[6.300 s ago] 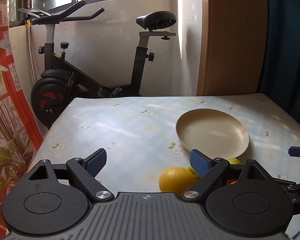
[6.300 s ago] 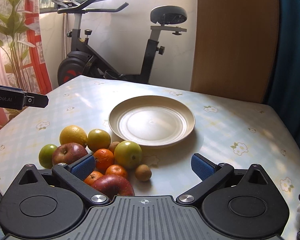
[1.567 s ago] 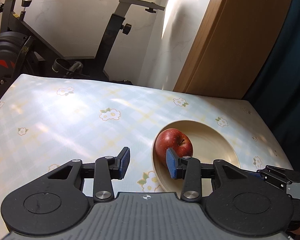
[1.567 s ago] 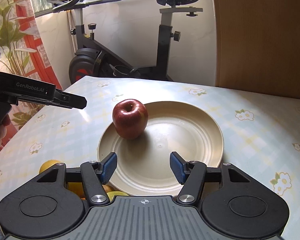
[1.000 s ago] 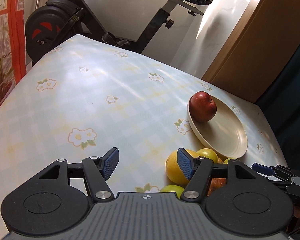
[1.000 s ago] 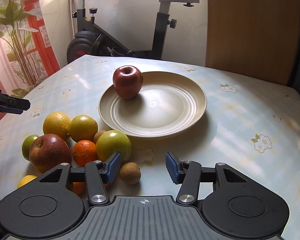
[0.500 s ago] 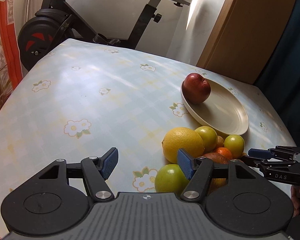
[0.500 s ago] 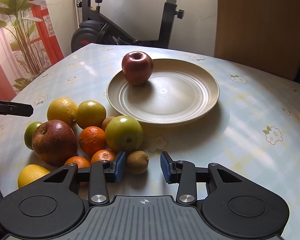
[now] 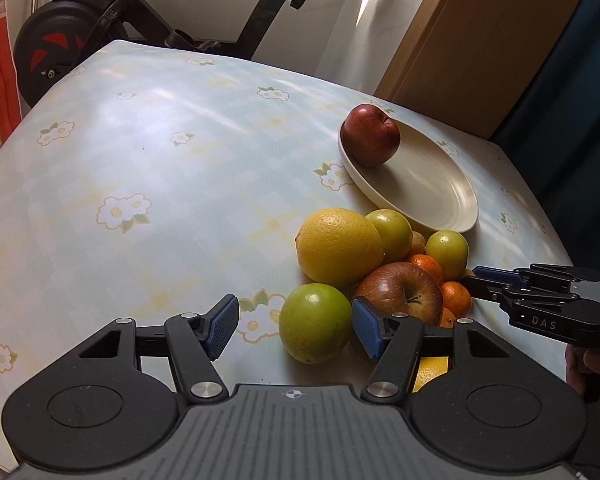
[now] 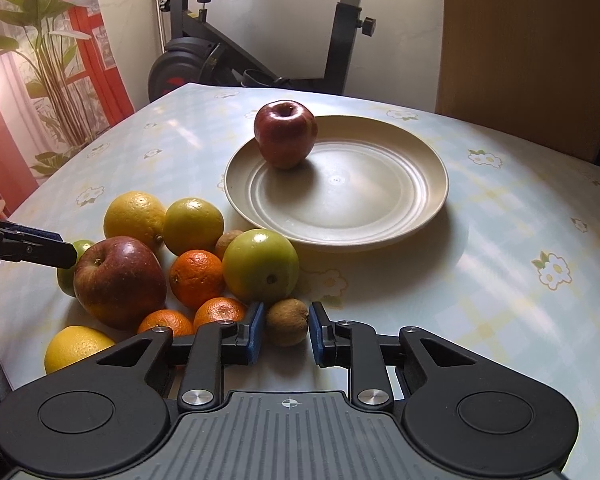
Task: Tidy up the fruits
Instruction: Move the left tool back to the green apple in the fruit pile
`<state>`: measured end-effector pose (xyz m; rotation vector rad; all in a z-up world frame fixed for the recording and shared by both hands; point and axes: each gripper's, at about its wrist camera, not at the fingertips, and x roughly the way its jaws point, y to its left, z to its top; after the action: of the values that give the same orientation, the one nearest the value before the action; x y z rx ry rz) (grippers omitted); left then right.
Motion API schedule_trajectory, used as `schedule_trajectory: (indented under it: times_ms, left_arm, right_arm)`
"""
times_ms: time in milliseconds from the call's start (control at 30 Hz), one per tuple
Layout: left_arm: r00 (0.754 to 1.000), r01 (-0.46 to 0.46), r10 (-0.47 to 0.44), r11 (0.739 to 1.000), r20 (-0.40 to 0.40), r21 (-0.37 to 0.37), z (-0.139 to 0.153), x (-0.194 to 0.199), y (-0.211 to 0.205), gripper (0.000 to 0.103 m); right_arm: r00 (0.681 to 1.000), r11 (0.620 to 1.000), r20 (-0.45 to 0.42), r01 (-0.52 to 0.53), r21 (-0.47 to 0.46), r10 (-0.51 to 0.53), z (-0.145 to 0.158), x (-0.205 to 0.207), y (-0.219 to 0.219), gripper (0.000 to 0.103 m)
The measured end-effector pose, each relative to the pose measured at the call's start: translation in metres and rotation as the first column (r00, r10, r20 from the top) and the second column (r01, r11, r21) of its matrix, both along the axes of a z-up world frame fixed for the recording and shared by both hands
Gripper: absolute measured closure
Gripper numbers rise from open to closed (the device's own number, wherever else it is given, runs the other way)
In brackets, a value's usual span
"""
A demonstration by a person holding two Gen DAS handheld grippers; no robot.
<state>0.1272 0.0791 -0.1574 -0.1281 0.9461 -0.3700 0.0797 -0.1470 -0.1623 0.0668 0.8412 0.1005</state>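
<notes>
Floral, pale-blue oilcloth covers the bench [image 9: 148,168]; a black exercise bike [image 9: 80,36] stands behind it by the wall.

Left wrist view: left tongs [image 9: 294,328], pads apart and closing, with a round green apple [image 9: 315,322] between them, untouched on the left side; the right pad is at its flank, contact unclear. A second ago only bare cloth lay between the pads, so this apple looks to be the next pick. Crowding it: large yellow citrus [image 9: 338,246], red-yellow apple [image 9: 400,294], small orange mandarins [image 9: 454,298]. A dark red apple [image 9: 371,134] sits on the round cream plate [image 9: 440,188].

Right wrist view: right tongs [image 10: 287,332], a second ago wide, now clamped together on a small brown kiwi [image 10: 287,322] resting on the bench at the heap's near edge. Lifting to the plate [image 10: 400,208] is likely next; a green apple [image 10: 260,266] stands directly between.
</notes>
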Motion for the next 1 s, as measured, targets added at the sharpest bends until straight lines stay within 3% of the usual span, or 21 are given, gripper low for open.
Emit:
schedule_trajectory:
  times_ms: [200, 467, 633, 867, 1000]
  left_arm:
    - [0.998, 0.059, -0.059, 0.998, -0.025, 0.017, -0.004, 0.000, -0.008, 0.045]
    - [0.996, 0.087, -0.086, 0.995, -0.011, 0.041, -0.007, 0.004, -0.010, 0.045]
    - [0.995, 0.102, -0.102, 0.995, 0.001, 0.016, -0.006, 0.003, -0.009, 0.058]
    - [1.000, 0.005, -0.005, 1.000, 0.030, 0.003, 0.001, 0.005, 0.005, 0.060]
    - [0.999, -0.038, 0.038, 0.998, -0.003, -0.047, 0.000, 0.014, 0.013, 0.059]
  right_arm:
    - [1.000, 1.000, 0.001, 0.008, 0.023, -0.008, -0.001, -0.002, -0.003, 0.081]
    - [1.000, 0.999, 0.003, 0.011, 0.031, -0.011, -0.001, -0.002, -0.004, 0.081]
    - [1.000, 0.999, 0.003, 0.012, 0.032, -0.012, -0.001, -0.002, -0.005, 0.081]
    - [1.000, 0.999, 0.002, 0.013, 0.031, -0.013, -0.001, -0.002, -0.004, 0.081]
    - [1.000, 0.999, 0.002, 0.013, 0.030, -0.013, -0.001, -0.002, -0.004, 0.081]
